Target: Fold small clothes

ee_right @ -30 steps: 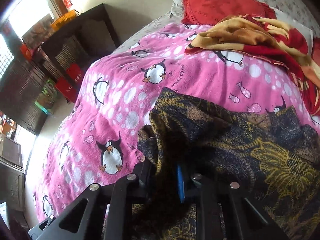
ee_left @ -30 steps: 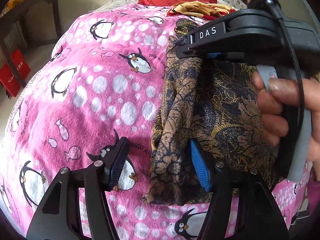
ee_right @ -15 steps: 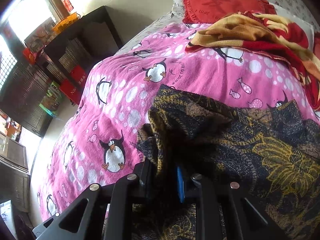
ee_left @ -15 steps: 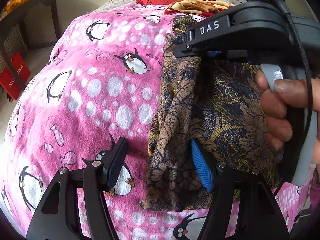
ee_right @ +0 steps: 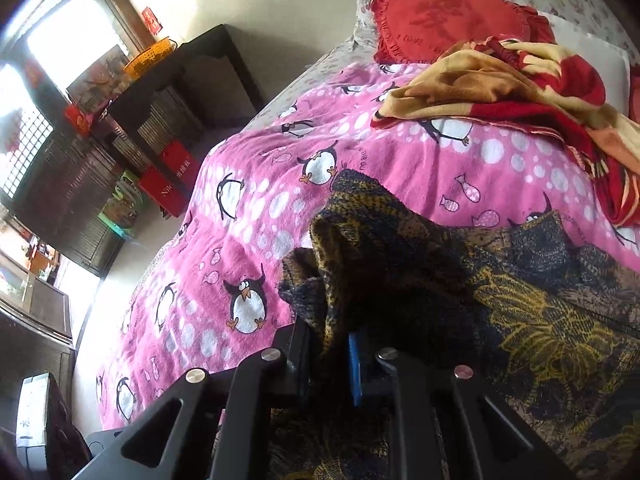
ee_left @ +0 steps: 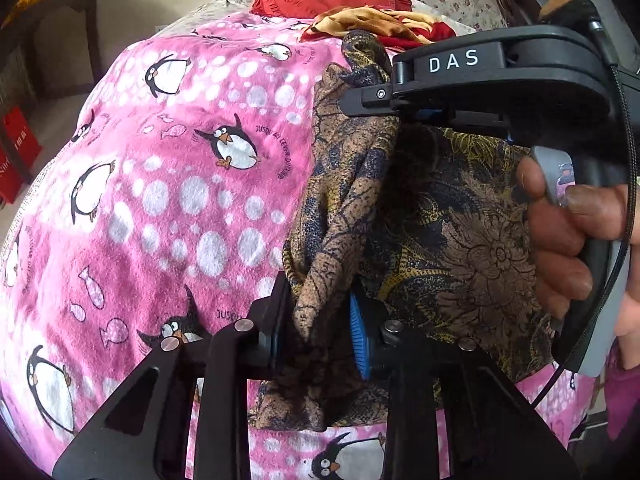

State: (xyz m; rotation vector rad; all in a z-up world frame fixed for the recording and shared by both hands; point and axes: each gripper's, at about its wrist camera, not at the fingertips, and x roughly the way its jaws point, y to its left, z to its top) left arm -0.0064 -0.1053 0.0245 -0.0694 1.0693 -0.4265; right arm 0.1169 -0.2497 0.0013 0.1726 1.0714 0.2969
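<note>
Brown patterned garment (ee_left: 460, 240) lay bunched on the pink penguin blanket (ee_left: 180, 200), toward its right side. Left gripper (ee_left: 320, 332) had just been closing, its jaws now narrowed onto a fold at the cloth's near left edge. Right gripper (ee_right: 332, 356), held by a hand (ee_left: 568, 252), was clamped tight on the far left edge, lifting it slightly.

1. Blanket (ee_left: 192, 208): pink, with white dots, penguins and fish.
2. Garment (ee_left: 452, 240): brown and navy, with gold floral print.
3. Cushion (ee_right: 448, 20): red, frilled.
4. Throw (ee_right: 520, 92): red and tan.
</note>
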